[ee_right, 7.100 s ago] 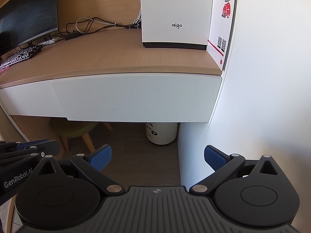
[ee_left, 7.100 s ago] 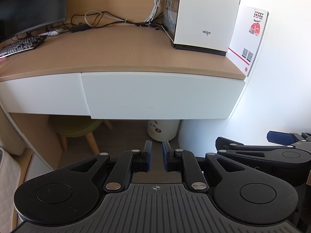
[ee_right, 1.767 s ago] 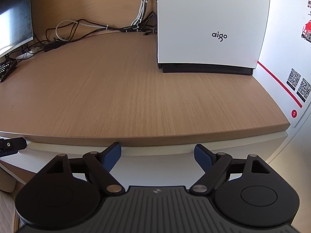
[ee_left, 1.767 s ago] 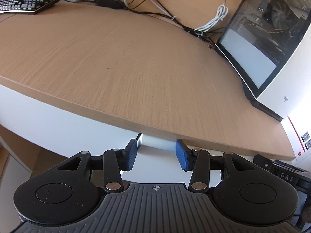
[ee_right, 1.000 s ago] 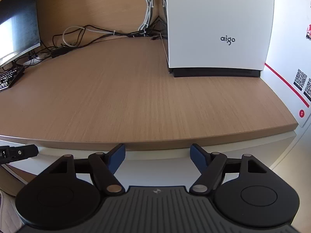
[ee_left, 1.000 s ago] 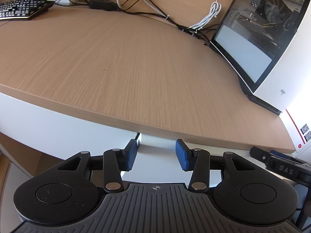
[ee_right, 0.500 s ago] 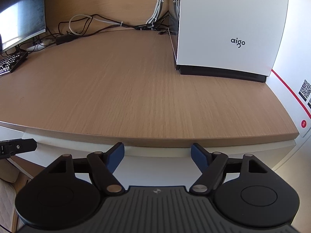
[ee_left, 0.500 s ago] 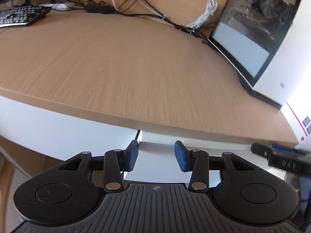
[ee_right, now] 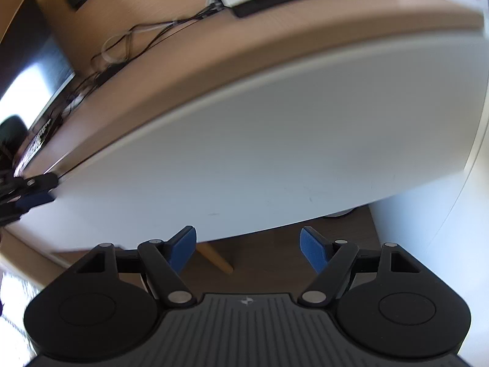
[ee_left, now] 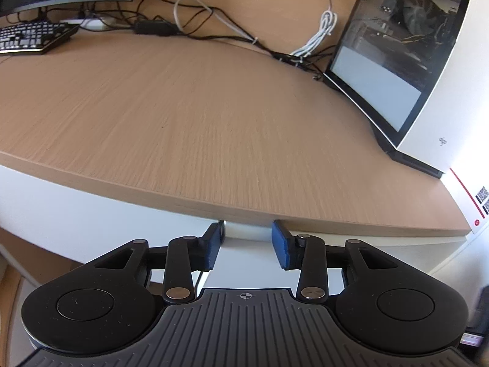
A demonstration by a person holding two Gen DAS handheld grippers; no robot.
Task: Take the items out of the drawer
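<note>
Your left gripper [ee_left: 246, 241] sits with its fingers partly spread, empty, at the top edge of the white drawer [ee_right: 275, 153] just under the desk [ee_left: 198, 128]. Your right gripper [ee_right: 247, 244] gapes wide, empty, near the drawer's lower edge.

Nothing I see reads as words: only part of a QR code on the white card [ee_left: 476, 205] right of my left jaws, and a faint unreadable logo on the computer case [ee_left: 442, 141].

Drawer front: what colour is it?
Plain white drawer front; clearest in the right wrist view.
</note>
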